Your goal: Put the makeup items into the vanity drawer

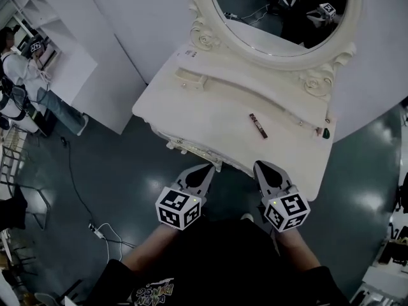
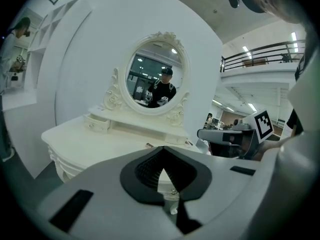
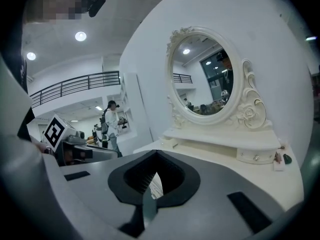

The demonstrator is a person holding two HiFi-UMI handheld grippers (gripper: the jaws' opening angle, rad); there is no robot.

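Observation:
A white vanity table (image 1: pixel 210 120) with an oval mirror (image 1: pixel 280 8) stands in front of me. On its top lies a small brown stick-shaped makeup item (image 1: pixel 257 125). A pinkish item (image 1: pixel 318 131) and a dark green one (image 1: pixel 326 133) sit at the right end, also seen as the pinkish item (image 3: pixel 278 160) in the right gripper view. My left gripper (image 1: pixel 203 173) and right gripper (image 1: pixel 264 169) hover side by side just off the table's front edge. Both are shut and empty. The left gripper (image 2: pixel 164 170) points at the table front; the right gripper (image 3: pixel 152 181) points along the top.
Small drawers sit on the raised shelf: a left drawer (image 2: pixel 97 122) and a right drawer (image 3: pixel 256 155). White curved wall panels (image 1: pixel 127 18) stand behind the vanity. A person (image 1: pixel 19 75) stands far left by shelving. A cable and plug (image 1: pixel 95 228) lie on the dark floor.

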